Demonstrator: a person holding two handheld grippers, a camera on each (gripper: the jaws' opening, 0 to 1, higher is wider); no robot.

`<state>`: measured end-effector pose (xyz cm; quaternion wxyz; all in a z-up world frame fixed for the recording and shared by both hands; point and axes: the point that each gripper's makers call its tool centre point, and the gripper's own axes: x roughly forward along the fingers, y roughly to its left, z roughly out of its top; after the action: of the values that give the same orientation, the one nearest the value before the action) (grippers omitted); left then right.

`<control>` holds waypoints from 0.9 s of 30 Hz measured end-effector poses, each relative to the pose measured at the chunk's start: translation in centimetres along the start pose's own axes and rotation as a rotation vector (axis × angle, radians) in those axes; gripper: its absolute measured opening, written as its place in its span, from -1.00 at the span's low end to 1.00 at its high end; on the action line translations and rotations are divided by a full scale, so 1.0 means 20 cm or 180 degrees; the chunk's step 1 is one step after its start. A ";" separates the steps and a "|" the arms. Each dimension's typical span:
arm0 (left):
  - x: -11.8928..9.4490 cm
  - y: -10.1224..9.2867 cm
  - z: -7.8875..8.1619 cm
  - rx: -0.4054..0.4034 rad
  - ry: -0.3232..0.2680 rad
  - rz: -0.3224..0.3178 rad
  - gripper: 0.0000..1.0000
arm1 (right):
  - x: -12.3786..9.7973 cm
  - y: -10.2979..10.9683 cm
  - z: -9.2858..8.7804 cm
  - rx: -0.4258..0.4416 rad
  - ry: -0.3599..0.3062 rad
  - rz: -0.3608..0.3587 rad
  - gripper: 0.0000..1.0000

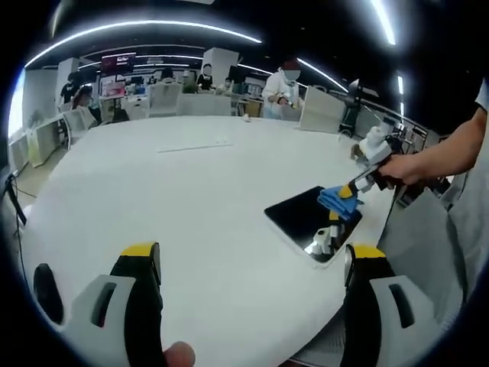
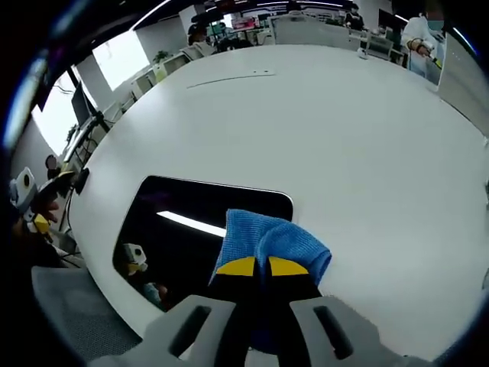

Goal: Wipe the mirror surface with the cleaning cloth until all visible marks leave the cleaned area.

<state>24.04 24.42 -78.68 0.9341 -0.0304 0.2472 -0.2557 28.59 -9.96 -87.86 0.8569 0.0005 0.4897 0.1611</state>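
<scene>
We see a flat, dark, glossy rectangular mirror [image 2: 195,229] lying on a large white round table [image 2: 321,130], directly ahead of and beneath our right claw [image 2: 254,267]. That claw's two yellow-tipped jaws are pressed together, pinching a soft blue microfibre cleaning cloth [image 2: 276,238], which bunches up just beyond the tips and rests on the mirror's near right portion. In the left gripper view, the same cloth [image 1: 338,200] sits on the far right part of the mirror [image 1: 309,222], held there by the right claw [image 1: 345,191] in a person's hand [image 1: 403,168]. Our left claw [image 1: 252,256] hovers over bare tabletop, its jaws spread wide and holding nothing, with the mirror ahead and to its right. As for progress, we judge the wiping to be under way but not provably finished: the glass mostly shows reflections of ceiling lights and the grippers, and we cannot tell whether any marks remain. The mirror area to the left of the cloth appears to be the stretch left to cover. Both mirror and cloth are in plain view.
</scene>
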 end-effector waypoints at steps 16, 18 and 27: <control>0.01 -0.01 0.02 0.0020 -0.0024 -0.0012 0.98 | -0.01 -0.01 -0.02 0.0035 -0.0031 -0.0066 -1.00; 0.01 -0.01 0.02 0.0022 -0.0013 -0.0005 0.98 | -0.02 -0.01 -0.03 0.0063 -0.0030 -0.0068 -1.00; 0.02 -0.02 0.02 0.0000 -0.0023 -0.0020 0.98 | -0.06 0.01 -0.10 0.0111 -0.0053 -0.0116 -1.00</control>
<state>24.33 23.97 -78.37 0.9342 -0.0320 0.2438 -0.2586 26.38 -10.33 -87.90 0.8636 0.0078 0.4852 0.1369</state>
